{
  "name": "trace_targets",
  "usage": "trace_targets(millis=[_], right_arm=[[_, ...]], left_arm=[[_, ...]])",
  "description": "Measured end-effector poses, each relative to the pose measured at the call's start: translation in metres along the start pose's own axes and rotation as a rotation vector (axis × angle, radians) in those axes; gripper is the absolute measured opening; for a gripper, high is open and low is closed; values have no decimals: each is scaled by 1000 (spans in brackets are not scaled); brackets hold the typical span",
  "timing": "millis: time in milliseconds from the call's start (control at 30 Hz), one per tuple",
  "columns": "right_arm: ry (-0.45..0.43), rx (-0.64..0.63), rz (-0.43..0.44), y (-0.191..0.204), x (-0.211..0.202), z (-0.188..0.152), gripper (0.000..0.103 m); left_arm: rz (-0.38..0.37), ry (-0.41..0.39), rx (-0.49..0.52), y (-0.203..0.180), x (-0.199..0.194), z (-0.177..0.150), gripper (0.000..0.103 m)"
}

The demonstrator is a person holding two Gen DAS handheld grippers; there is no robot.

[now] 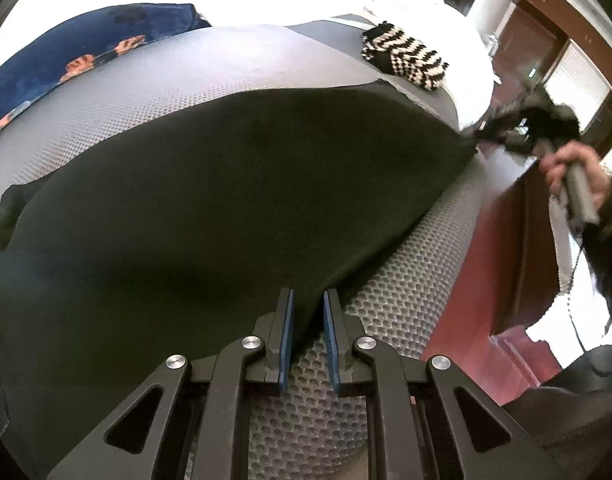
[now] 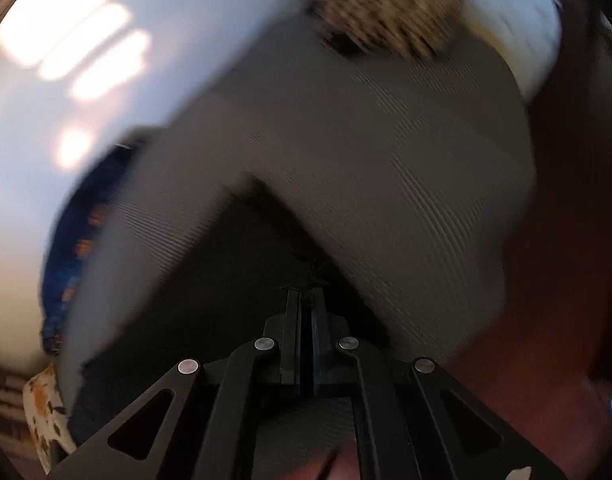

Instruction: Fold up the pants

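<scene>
Black pants lie spread over a grey mesh mat. My left gripper is at the near edge of the pants; its blue pads stand a little apart with the cloth edge between them. My right gripper shows at the far right corner of the pants, held by a hand, gripping the cloth. In the blurred right wrist view my right gripper is shut on the black pants above the mat.
A black-and-white striped knit item lies at the mat's far right. A blue patterned cloth lies at the far left. White bedding is behind. A red-brown wooden floor and furniture are at the right.
</scene>
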State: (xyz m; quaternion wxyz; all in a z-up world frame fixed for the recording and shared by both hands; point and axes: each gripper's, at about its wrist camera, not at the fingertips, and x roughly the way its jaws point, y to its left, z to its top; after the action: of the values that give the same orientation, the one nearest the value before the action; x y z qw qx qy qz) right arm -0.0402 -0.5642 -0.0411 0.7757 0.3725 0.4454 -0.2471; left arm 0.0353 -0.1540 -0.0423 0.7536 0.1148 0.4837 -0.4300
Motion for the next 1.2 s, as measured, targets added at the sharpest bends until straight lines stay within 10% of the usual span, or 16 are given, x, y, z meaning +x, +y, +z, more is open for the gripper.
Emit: trace_targets(millis=[367, 633, 1200], right_arm=[[2, -19, -29, -8, 9, 9, 18], [54, -189, 197, 55, 27, 65, 18], [157, -328, 115, 76, 107, 109, 18]], left_arm=[[-2, 37, -49, 8, 2, 3, 24], [-28, -43, -144, 32, -29, 12, 51], [211, -108, -474, 135, -59, -8, 53]])
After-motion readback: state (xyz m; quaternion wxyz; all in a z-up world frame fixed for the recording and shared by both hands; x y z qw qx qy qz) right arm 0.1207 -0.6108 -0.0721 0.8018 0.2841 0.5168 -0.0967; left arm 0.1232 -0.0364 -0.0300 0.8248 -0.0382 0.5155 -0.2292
